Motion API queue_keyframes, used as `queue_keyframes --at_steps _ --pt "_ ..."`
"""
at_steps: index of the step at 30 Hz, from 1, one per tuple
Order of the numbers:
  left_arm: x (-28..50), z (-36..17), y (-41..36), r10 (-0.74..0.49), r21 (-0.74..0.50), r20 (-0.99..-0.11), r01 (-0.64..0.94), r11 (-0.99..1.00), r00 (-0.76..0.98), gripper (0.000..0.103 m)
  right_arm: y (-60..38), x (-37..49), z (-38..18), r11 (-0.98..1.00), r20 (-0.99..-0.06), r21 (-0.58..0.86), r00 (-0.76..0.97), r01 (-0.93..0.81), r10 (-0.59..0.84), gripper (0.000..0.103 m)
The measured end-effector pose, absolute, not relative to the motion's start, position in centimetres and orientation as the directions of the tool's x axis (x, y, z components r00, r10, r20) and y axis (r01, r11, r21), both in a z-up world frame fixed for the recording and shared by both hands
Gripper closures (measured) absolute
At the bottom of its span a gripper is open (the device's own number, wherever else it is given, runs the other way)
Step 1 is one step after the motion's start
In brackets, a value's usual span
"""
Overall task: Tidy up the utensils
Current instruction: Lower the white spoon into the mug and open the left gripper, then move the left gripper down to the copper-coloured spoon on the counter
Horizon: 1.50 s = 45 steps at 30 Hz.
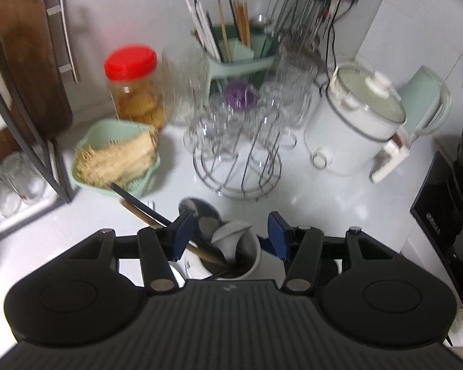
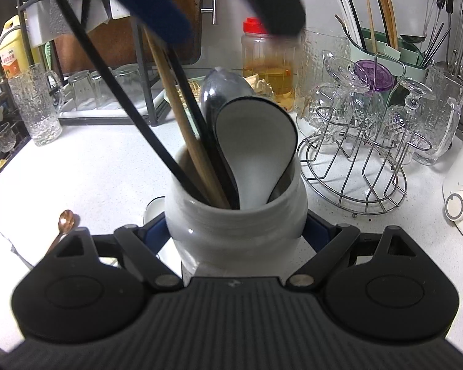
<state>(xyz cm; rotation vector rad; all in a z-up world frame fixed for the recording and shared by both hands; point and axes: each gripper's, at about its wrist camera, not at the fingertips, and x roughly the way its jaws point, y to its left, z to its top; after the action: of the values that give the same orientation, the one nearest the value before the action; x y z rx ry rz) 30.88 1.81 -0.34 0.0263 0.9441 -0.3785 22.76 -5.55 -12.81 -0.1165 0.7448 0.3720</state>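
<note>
Right wrist view, centre of frame: my right gripper (image 2: 236,231) is clamped on the white ceramic crock (image 2: 234,231), its blue pads pressed against the crock's lower sides, holding it steady on the white countertop (image 2: 86,166). Standing in the crock are a white soup spoon (image 2: 256,151), a dark metal ladle (image 2: 219,92), a wooden chopstick (image 2: 182,129) and black chopsticks (image 2: 132,111), all leaning toward the upper left. At lower left, a small copper spoon (image 2: 65,223) lies on the counter beside the gripper, not yet collected. Across the top of the frame, my left gripper (image 2: 200,3) appears as a blurred blue pad and black finger above the chopstick tops.

Left wrist view, lower centre: the left gripper's (image 1: 228,234) jaws stand apart over the crock mouth (image 1: 231,259), pressing on nothing; the chopsticks pass just beside the left-hand pad, and contact there I cannot tell.

Judged progress: most utensils appear already sorted into the crock; the copper spoon remains, and possibly other items outside the frames.
</note>
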Motion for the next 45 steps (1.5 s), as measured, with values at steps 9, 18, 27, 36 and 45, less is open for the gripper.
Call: queue_keyframes --at_steps 9,18,27,36,45 --pt "26.9 4.7 4.5 -0.315 -0.156 -0.686 0.29 0.944 0.656 0.044 -5.5 22.8 -12.8 0.93 -0.688 0.025 0.669 -0.366 0.281 0.012" --pt "24.3 6.8 7.8 -0.271 -0.181 -0.609 0.202 0.962 0.746 0.044 -5.4 22.6 -12.8 0.939 -0.683 0.025 0.68 -0.344 0.267 0.012" --pt "22.3 5.4 12.5 -0.197 -0.218 -0.604 0.078 0.973 0.772 0.044 -5.3 22.7 -12.8 0.94 -0.688 0.024 0.677 -0.34 0.262 0.012" --pt "20.4 1.7 17.0 -0.124 -0.247 -0.653 -0.056 0.967 0.747 0.044 -5.3 22.7 -12.8 0.941 -0.692 0.023 0.674 -0.338 0.259 0.012" --pt "19.2 -1.9 18.1 -0.111 -0.248 -0.722 -0.105 0.963 0.683 0.044 -5.2 22.8 -12.8 0.944 -0.7 0.022 0.67 -0.328 0.249 0.012"
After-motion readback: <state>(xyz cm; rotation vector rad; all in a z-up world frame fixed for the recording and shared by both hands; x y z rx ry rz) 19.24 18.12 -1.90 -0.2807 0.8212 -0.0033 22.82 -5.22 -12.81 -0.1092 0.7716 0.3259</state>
